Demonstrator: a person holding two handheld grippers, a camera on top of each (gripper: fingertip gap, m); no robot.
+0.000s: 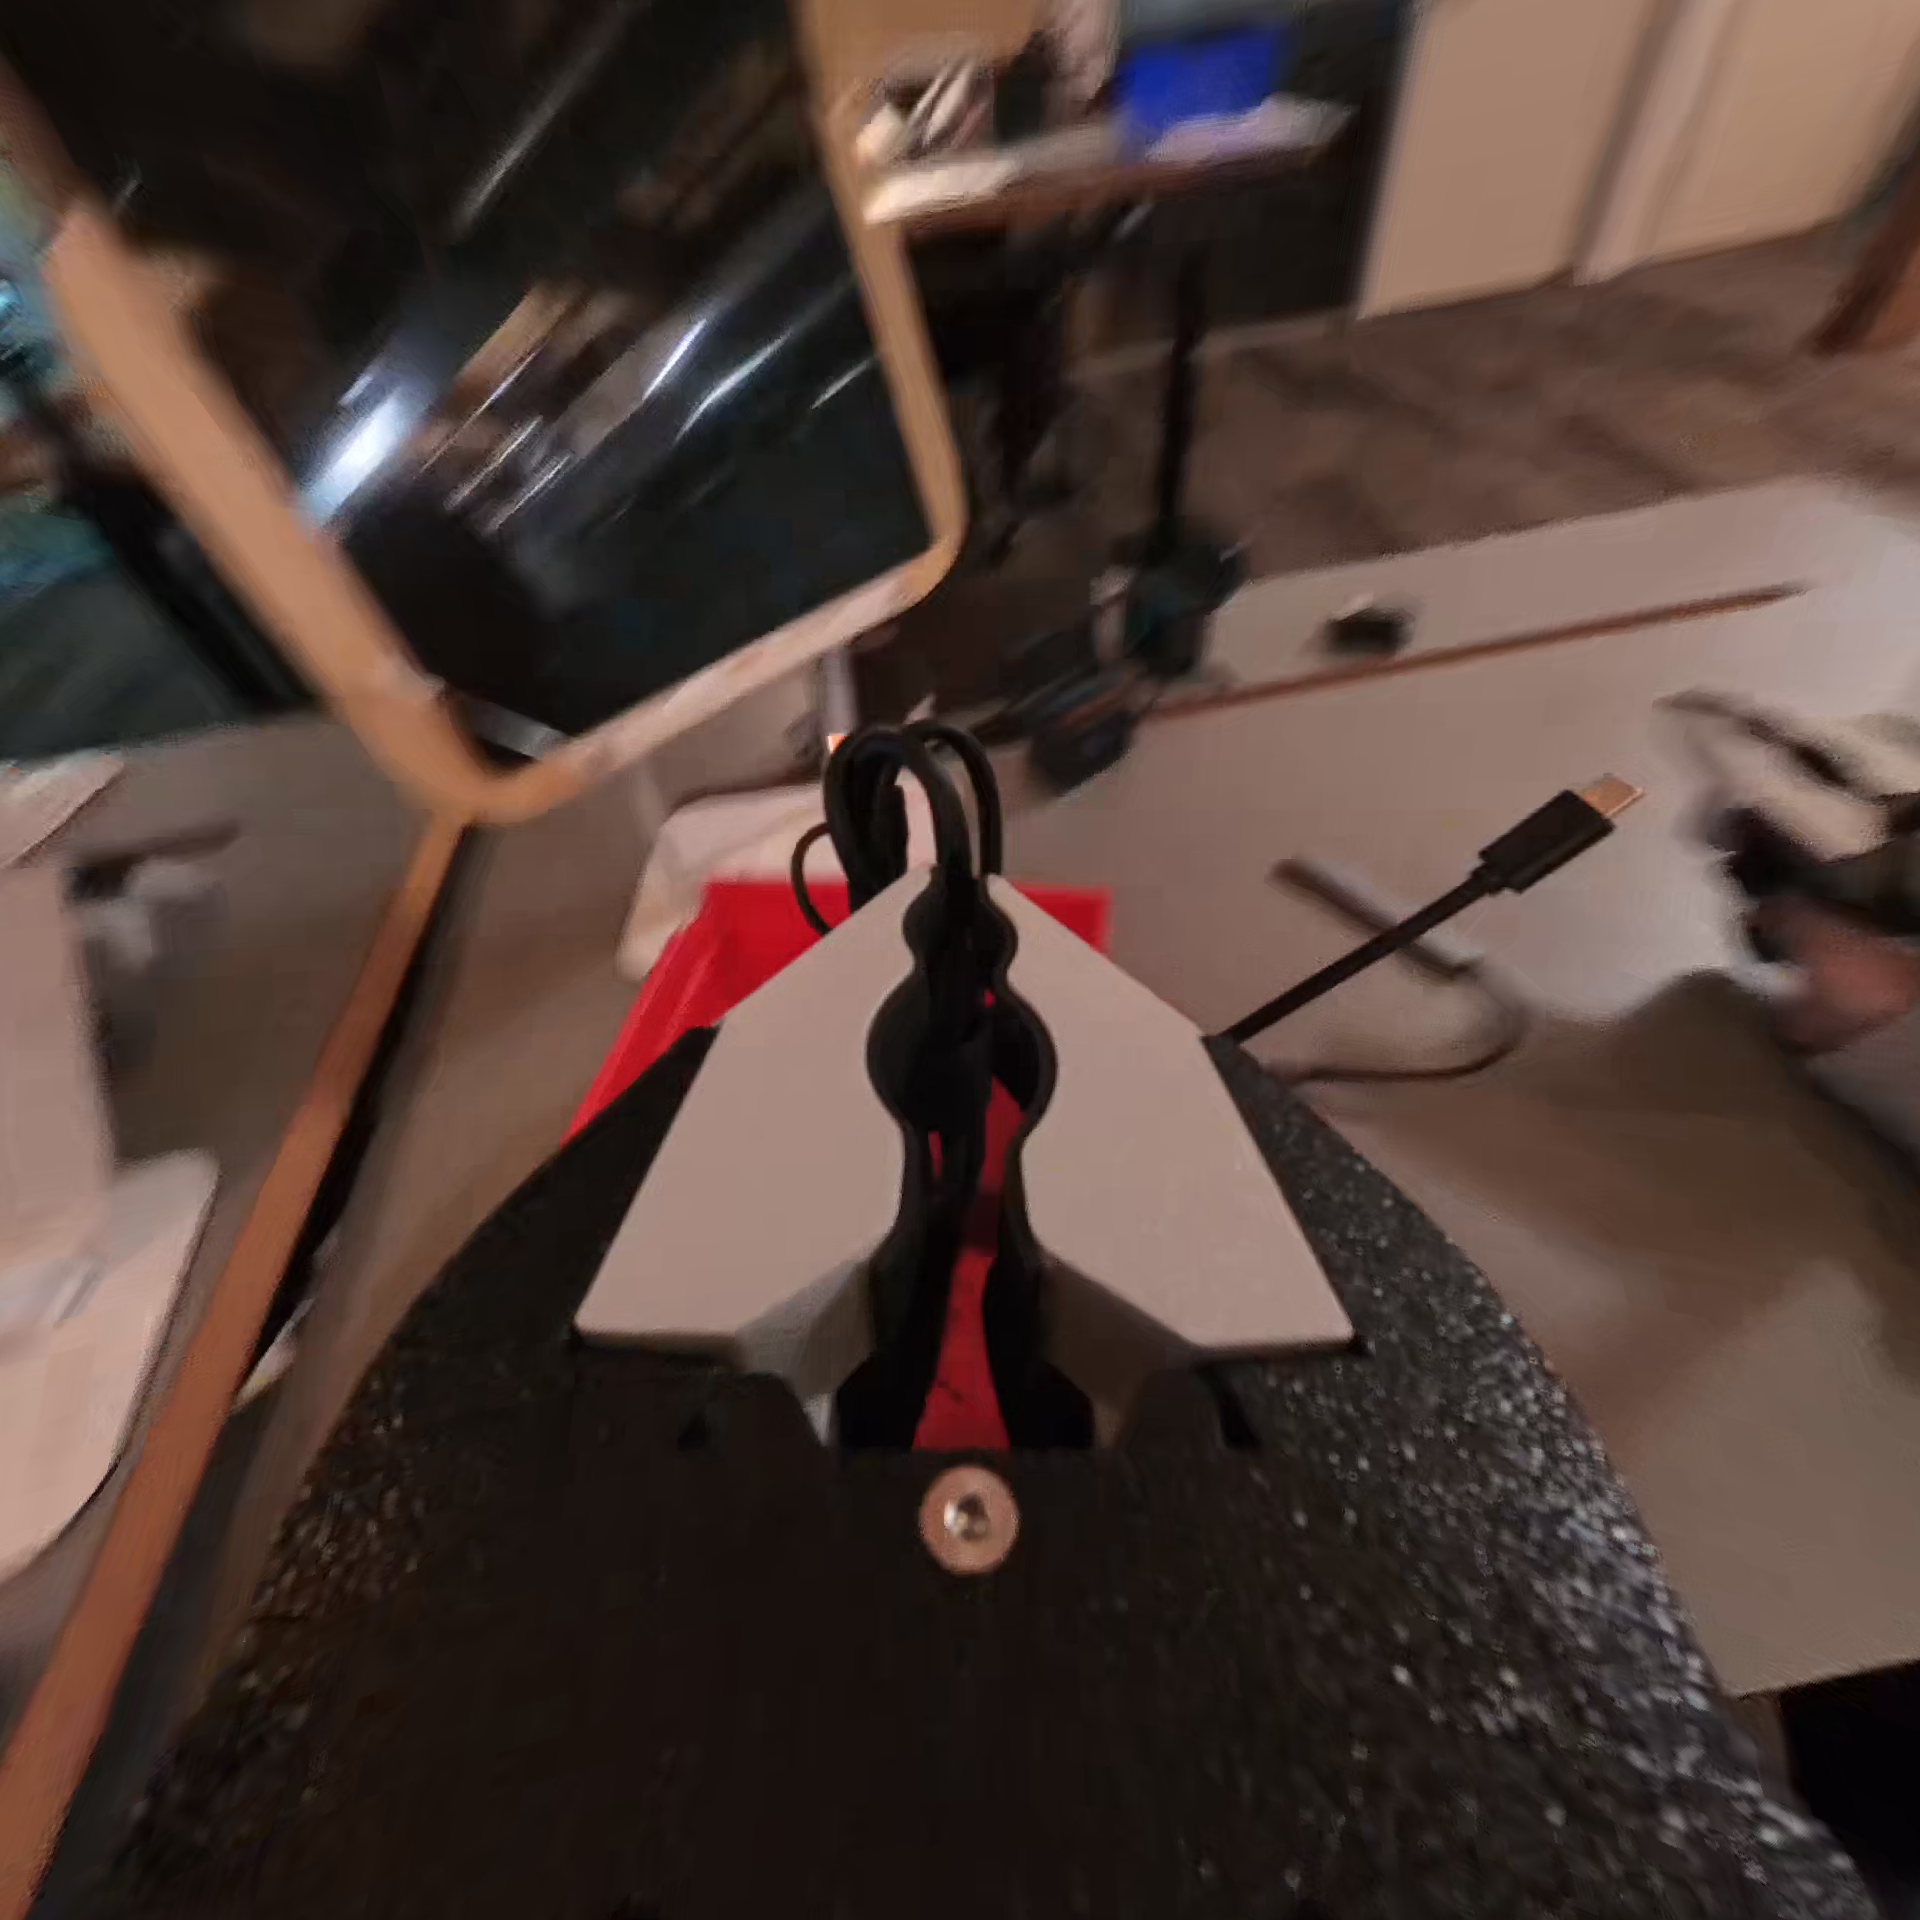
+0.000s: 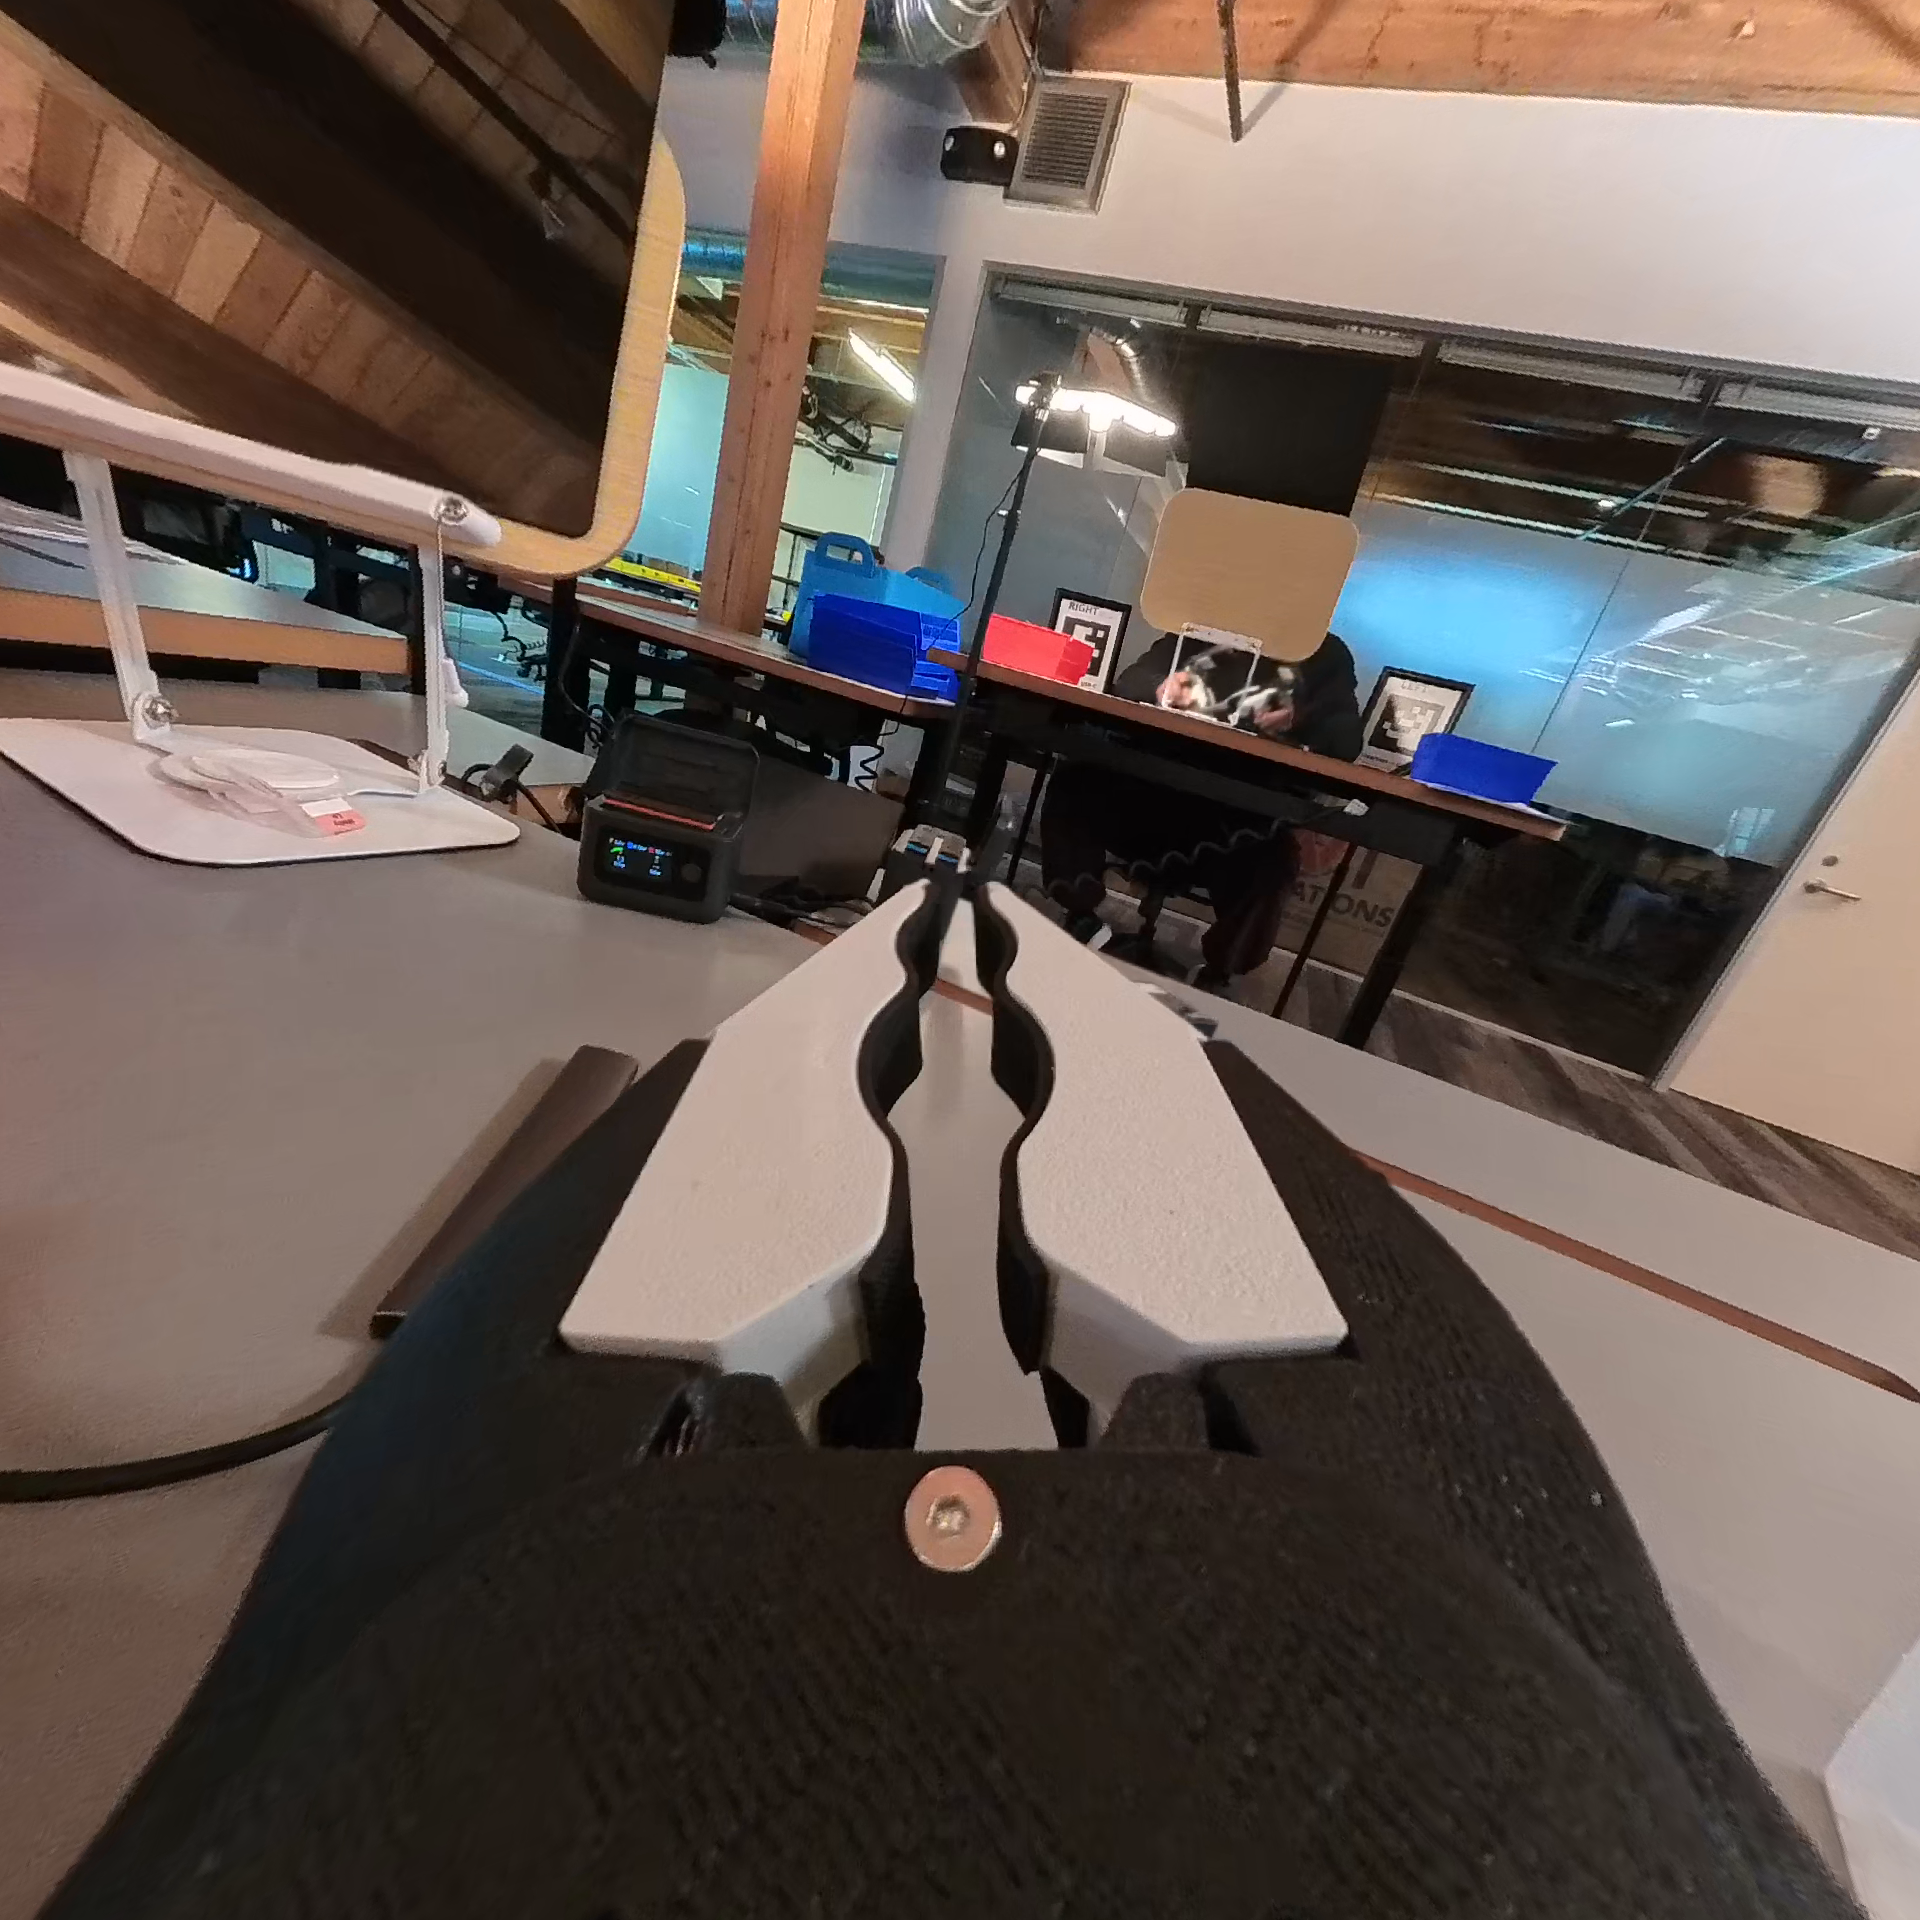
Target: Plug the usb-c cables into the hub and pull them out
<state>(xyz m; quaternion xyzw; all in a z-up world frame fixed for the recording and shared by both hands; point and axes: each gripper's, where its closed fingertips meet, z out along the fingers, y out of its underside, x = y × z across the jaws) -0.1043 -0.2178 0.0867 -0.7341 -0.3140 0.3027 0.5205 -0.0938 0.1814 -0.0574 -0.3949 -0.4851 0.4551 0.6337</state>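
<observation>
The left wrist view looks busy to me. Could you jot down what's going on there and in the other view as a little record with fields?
left gripper: shut on a bundle of black cable
below it: red bin
free plug: USB-C plug sticking up to the right, ungripped
right gripper: nearly shut; something small and dark at its tips, unclear
surface: grey table
hub: cannot tell

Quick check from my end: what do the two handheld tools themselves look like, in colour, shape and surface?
Both look alike. The left tool and the right tool each have two light grey fingers that taper toward the tip, lined on the inside with wavy black pads. Each sits on a black, rough-textured body with one silver screw at its centre. No hands or sleeves show.
</observation>
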